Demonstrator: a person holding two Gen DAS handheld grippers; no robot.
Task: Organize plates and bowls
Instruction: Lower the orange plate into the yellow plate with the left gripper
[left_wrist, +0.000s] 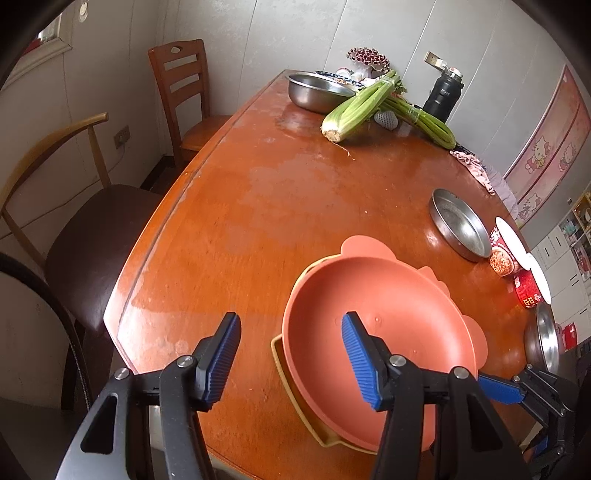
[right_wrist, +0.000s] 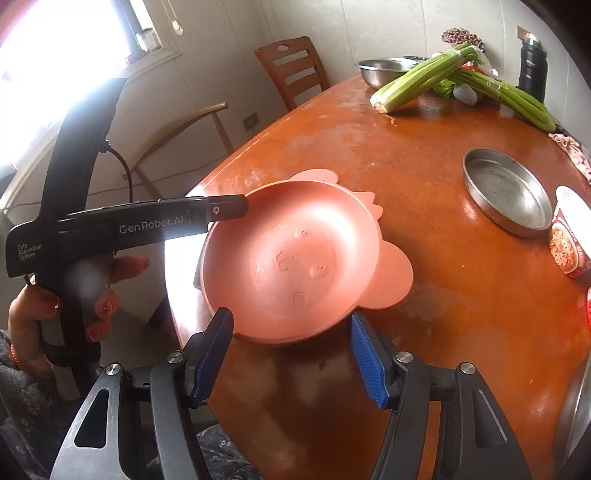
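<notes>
Two tongs, both parted, gripping nothing. Left tongs (left_wrist: 291, 360) straddle the pink bowl's (left_wrist: 376, 332) near rim; right tongs (right_wrist: 291, 354) hover at its edge. Bowl sits nested on a yellow tray (left_wrist: 295, 391), tabletop (left_wrist: 240, 221) front. Step: stacking. Next, likely: fetch steel pan (left_wrist: 460, 229).

Wide bare bench (left_wrist: 236, 206) left of the pink bowl (left_wrist: 376, 325) — blocked rightward by steel pan (left_wrist: 460, 225), noodle cups (left_wrist: 504, 254), celery (left_wrist: 354, 110) beyond.
</notes>
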